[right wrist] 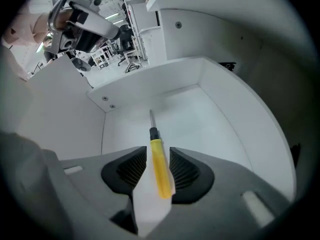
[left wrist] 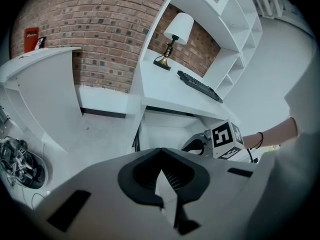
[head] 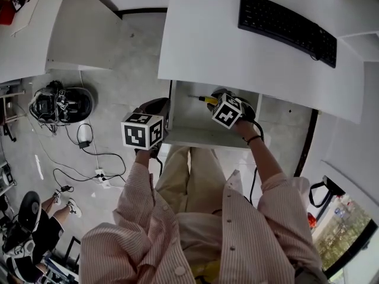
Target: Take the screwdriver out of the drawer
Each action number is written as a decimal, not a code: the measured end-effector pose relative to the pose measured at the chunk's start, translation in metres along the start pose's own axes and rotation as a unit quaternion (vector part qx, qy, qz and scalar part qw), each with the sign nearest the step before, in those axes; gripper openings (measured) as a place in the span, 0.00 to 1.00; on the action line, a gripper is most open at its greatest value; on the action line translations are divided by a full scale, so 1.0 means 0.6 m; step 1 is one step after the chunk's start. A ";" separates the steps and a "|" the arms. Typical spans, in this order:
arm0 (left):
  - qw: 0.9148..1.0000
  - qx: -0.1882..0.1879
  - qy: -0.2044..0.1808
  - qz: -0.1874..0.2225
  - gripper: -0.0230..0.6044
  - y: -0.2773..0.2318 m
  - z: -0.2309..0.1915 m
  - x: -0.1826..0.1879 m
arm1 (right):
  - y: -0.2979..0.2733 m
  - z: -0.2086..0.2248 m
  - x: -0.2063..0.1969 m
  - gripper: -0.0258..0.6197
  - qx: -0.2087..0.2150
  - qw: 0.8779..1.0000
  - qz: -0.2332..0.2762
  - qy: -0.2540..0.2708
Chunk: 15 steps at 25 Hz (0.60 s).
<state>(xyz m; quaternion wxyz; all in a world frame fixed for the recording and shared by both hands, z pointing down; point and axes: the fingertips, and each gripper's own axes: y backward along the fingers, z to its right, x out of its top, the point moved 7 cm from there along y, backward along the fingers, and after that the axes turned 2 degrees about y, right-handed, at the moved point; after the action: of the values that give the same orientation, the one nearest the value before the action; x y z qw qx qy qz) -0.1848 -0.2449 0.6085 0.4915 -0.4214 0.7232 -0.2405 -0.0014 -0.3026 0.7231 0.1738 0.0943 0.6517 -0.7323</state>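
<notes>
Screwdriver (right wrist: 158, 156) held inside the open drawer (head: 188, 118)

Big white desk (head: 225, 46) comes first. It fills the top of the head view. A black keyboard (head: 287, 21) lies on it, far from the person.

Under the desk top the white drawer is pulled out toward the person.

The left gripper (left wrist: 160, 154) is outside the drawer, just beside its left wall. Its two jaws are pressed together at the tips. Nothing is between them.

The right gripper (right wrist: 158, 151) reaches into the drawer from the right side. Its jaws are closed on the yellow handle of the screwdriver, one dark pad on each side.

The screwdriver is the smallest thing. Its thin metal tip sticks out past the jaws and points at the left wall of the drawer. It is inside the drawer walls. I cannot tell if it touches the drawer floor.
</notes>
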 end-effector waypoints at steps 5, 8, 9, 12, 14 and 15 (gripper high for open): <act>1.000 0.001 0.010 -0.005 0.04 -0.009 -0.001 -0.004 | -0.014 -0.003 0.006 0.25 0.003 1.000 -0.010 0.018; 1.000 0.003 0.016 -0.006 0.04 -0.013 -0.003 -0.006 | -0.024 -0.004 0.008 0.22 0.000 1.000 -0.015 0.027; 1.000 0.003 0.018 -0.006 0.04 -0.014 -0.003 -0.007 | -0.027 -0.004 0.007 0.22 -0.001 0.999 -0.017 0.030; 1.000 0.004 0.020 -0.005 0.04 -0.016 -0.002 -0.007 | -0.033 -0.005 0.002 0.20 -0.009 0.999 -0.027 0.043; 1.000 0.004 0.021 -0.004 0.04 -0.015 -0.002 -0.006 | -0.034 -0.003 0.002 0.17 -0.013 0.998 -0.031 0.052; 1.000 0.004 0.022 -0.004 0.04 -0.015 -0.002 -0.005 | -0.033 -0.003 0.002 0.17 -0.013 0.998 -0.033 0.055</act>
<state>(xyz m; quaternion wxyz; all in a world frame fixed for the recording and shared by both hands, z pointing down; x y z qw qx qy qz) -0.1818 -0.2469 0.6173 0.4768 -0.4166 0.7310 -0.2545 -0.0105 -0.2992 0.7408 0.1148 0.1106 0.6723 -0.7229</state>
